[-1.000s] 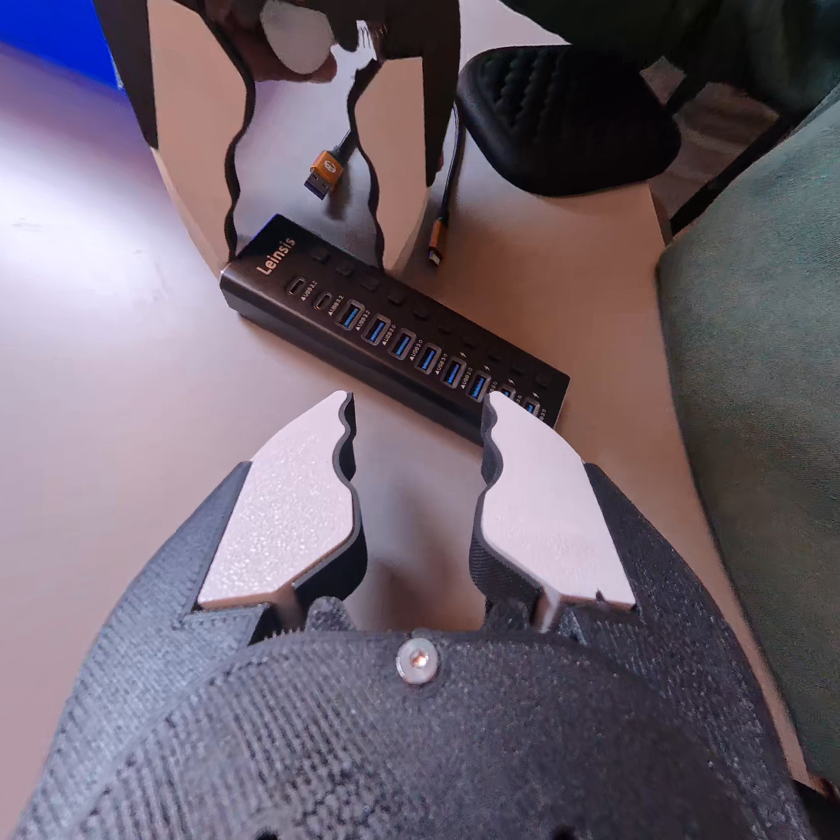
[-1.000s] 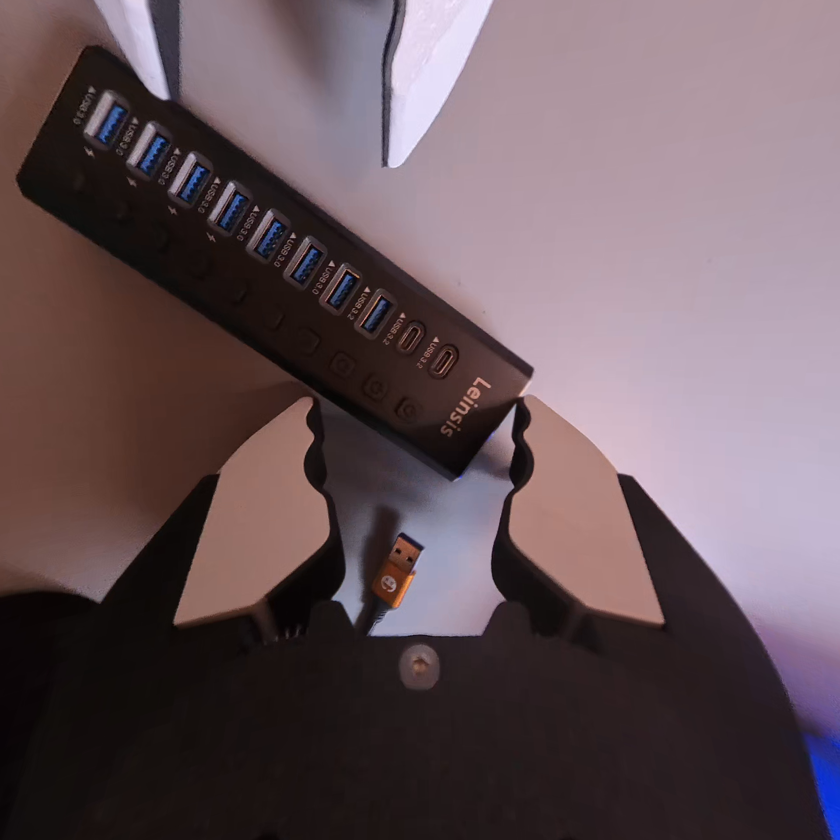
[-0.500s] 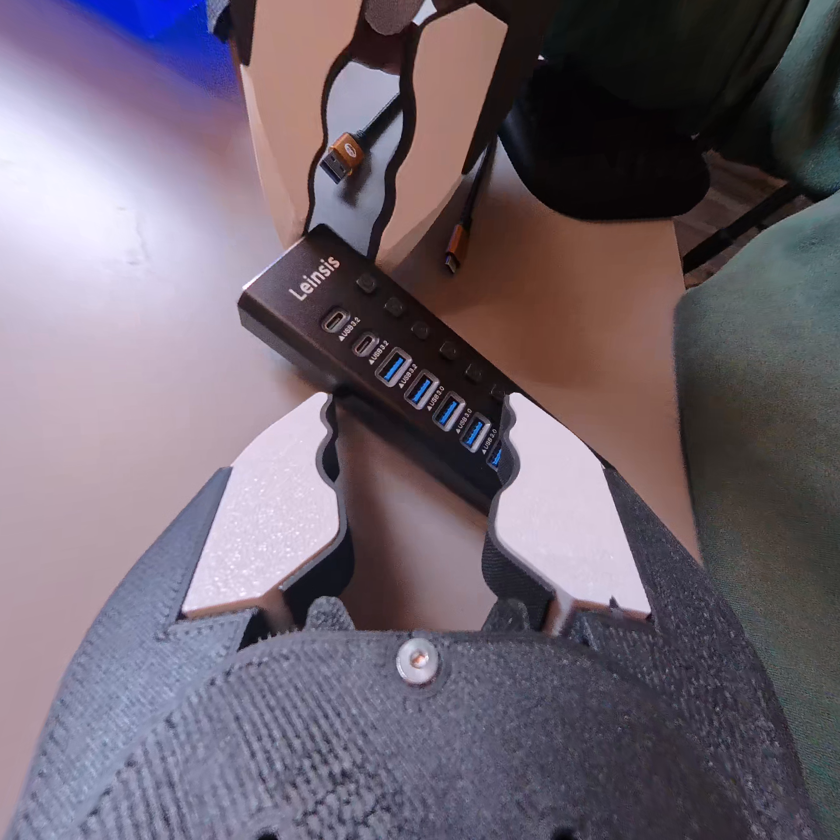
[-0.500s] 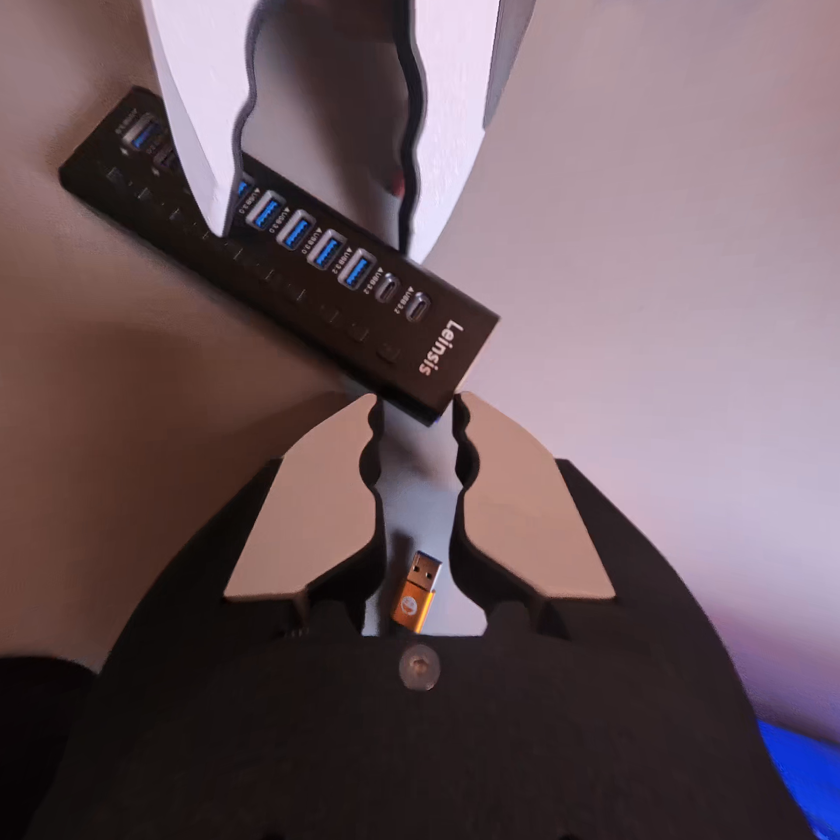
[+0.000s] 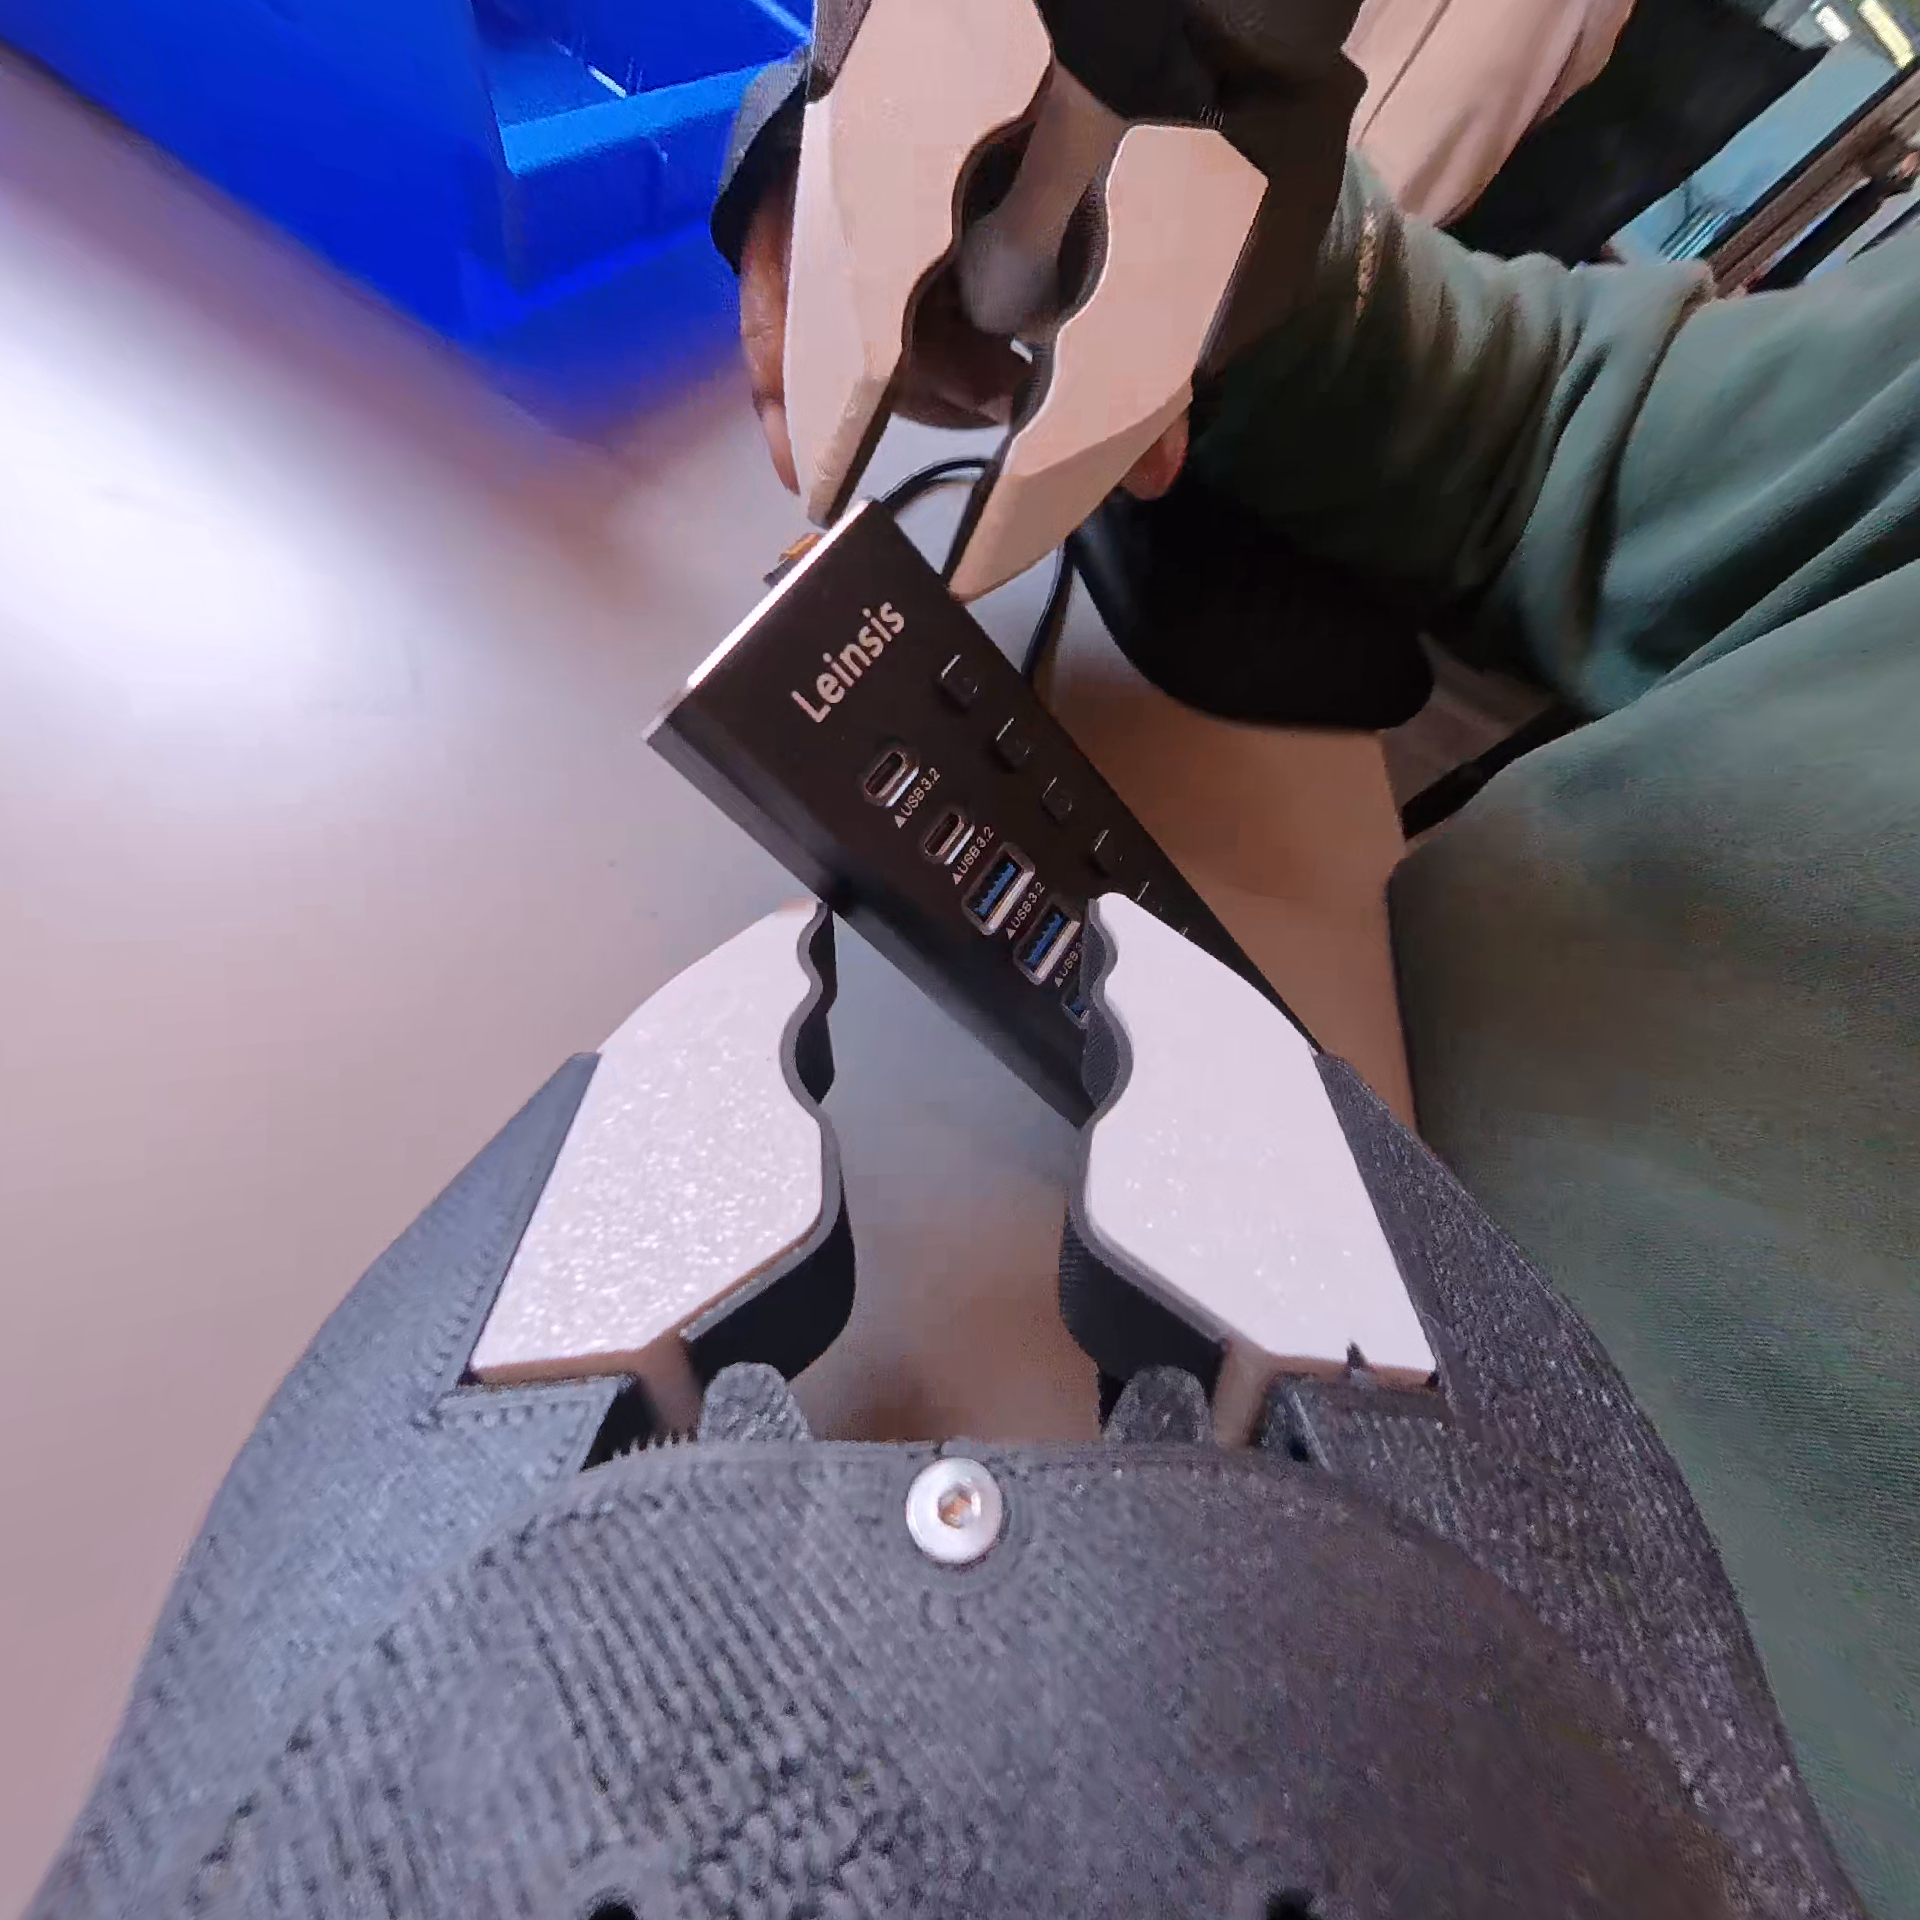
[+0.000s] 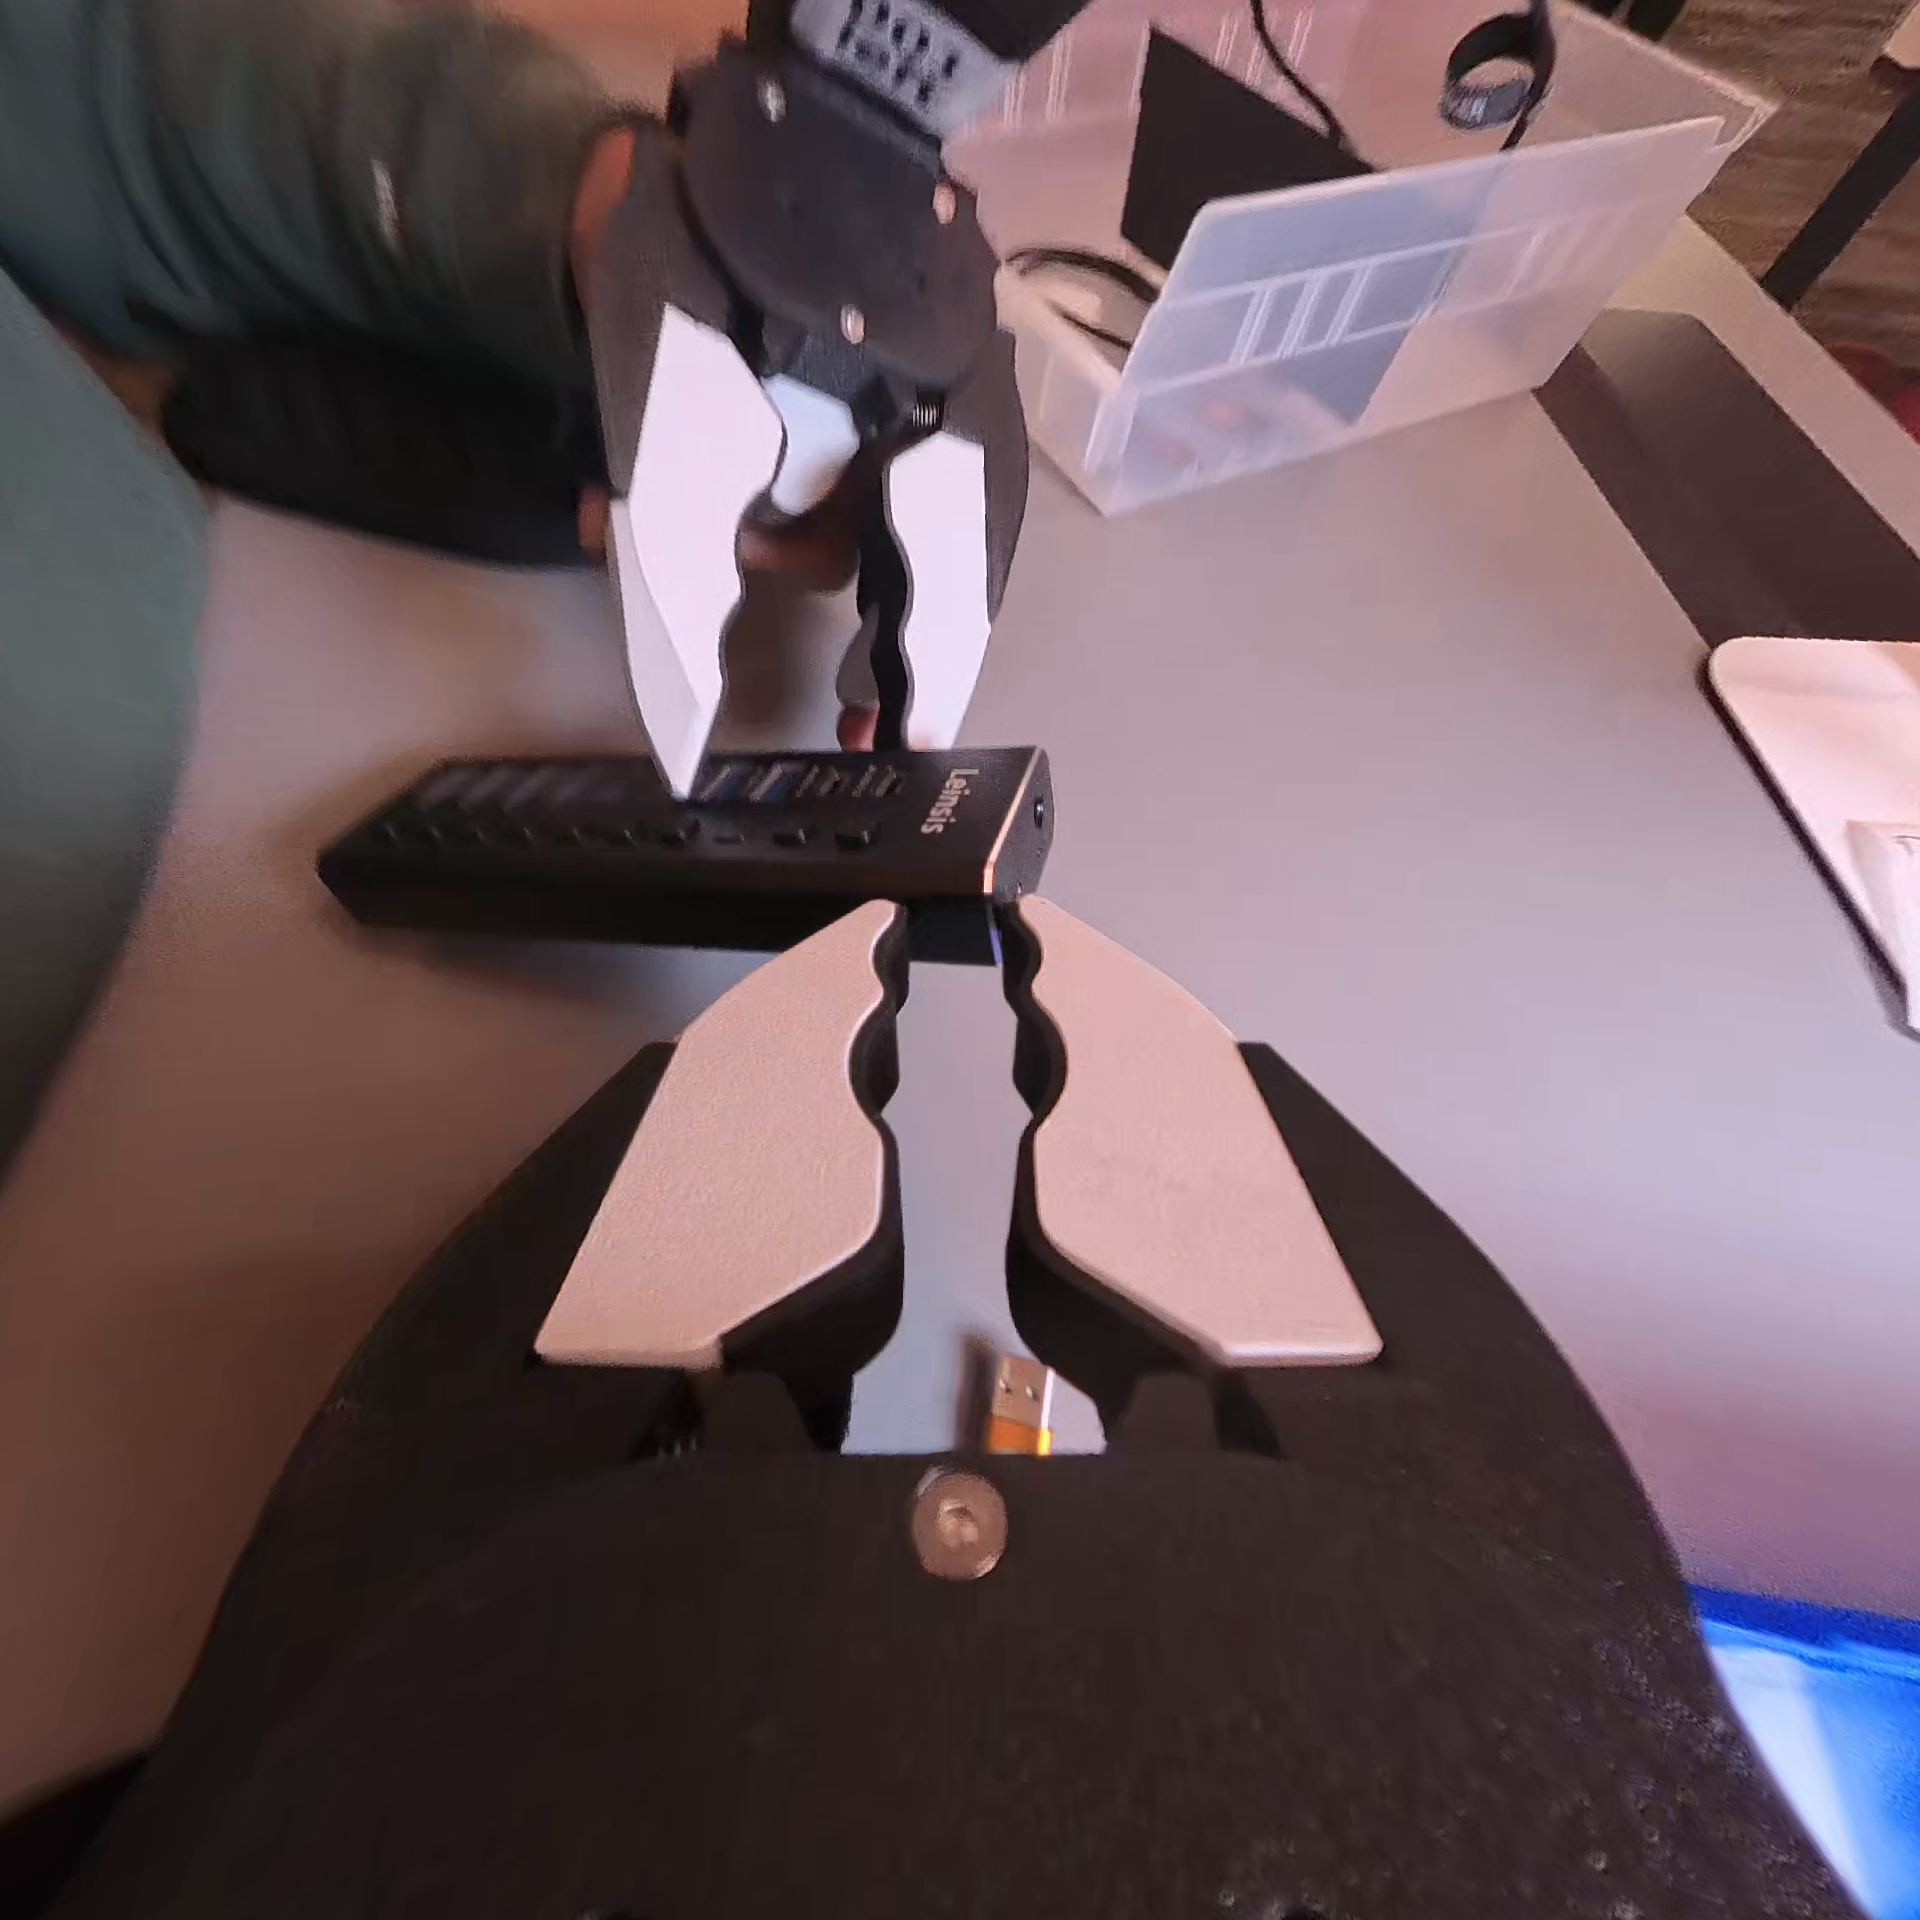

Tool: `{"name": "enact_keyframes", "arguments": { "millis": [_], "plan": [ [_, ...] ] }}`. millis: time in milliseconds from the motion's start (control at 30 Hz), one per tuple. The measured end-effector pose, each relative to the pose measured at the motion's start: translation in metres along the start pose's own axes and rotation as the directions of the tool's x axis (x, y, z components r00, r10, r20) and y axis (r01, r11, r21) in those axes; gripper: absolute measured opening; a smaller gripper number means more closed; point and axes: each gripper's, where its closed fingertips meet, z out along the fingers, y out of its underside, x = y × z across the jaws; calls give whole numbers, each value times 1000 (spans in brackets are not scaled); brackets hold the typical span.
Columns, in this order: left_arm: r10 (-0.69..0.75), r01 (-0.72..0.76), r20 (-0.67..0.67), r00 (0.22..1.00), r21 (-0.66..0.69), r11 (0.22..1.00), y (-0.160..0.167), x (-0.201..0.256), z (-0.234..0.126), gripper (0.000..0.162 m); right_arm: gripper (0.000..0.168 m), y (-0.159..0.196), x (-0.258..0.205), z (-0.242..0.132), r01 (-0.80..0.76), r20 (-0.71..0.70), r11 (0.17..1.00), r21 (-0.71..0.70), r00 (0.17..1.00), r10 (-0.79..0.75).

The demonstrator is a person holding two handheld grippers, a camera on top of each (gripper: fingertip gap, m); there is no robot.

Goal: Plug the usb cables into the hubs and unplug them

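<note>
A long black USB hub (image 5: 997,800) lies on the grey table (image 6: 1351,831); it also shows in the right wrist view (image 6: 623,873). My left gripper (image 5: 961,909) is partly open over the hub's middle, one finger on top of the port row, the other at its long edge; the right wrist view shows it from the front (image 6: 802,769). My right gripper (image 6: 961,912) is nearly shut, tips at the hub's edge by the logo end, with a dark patch between them; it also shows in the left wrist view (image 5: 899,551). An orange USB plug (image 6: 1023,1403) lies loose on the table under its finger bases.
A blue bin (image 5: 468,156) stands at the far left. A clear plastic box (image 6: 1403,281) sits behind the left gripper. A person's green sleeve (image 5: 1558,416) reaches in on the right. Black cable (image 5: 914,478) runs behind the hub. A white sheet (image 6: 1849,748) lies at the right.
Both grippers have closed in on the hub and narrowed their gaps. The right gripper has tilted from looking down to looking level across the table. The plug stays loose on the table.
</note>
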Motion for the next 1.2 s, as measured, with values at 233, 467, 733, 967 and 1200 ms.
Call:
{"name": "enact_keyframes", "arguments": {
  "millis": [233, 467, 733, 967, 1200],
  "plan": [
    [-69, 74, -49, 996, 107, 991, -12, 9, 9, 7, 34, -9, -10, 16, -177, 63, 983, 36, 983, 175],
    [-3, -6, 107, 994, 79, 997, -11, -9, 2, 0, 5, 12, 0, 18, -170, -2, 983, -67, 985, 170],
    [182, -200, 312, 932, 26, 979, -18, -29, -20, 27, 92, 41, -66, 14, -409, -168, 839, -358, 912, 374],
    [212, -265, 390, 896, 86, 960, -31, -35, -37, 40, 103, 69, -93, 32, -494, -443, 735, -464, 848, 290],
    [143, -194, 302, 942, 145, 970, -24, -16, -44, 55, 67, 61, -81, 25, -432, -334, 819, -377, 888, 315]
  ]
}}
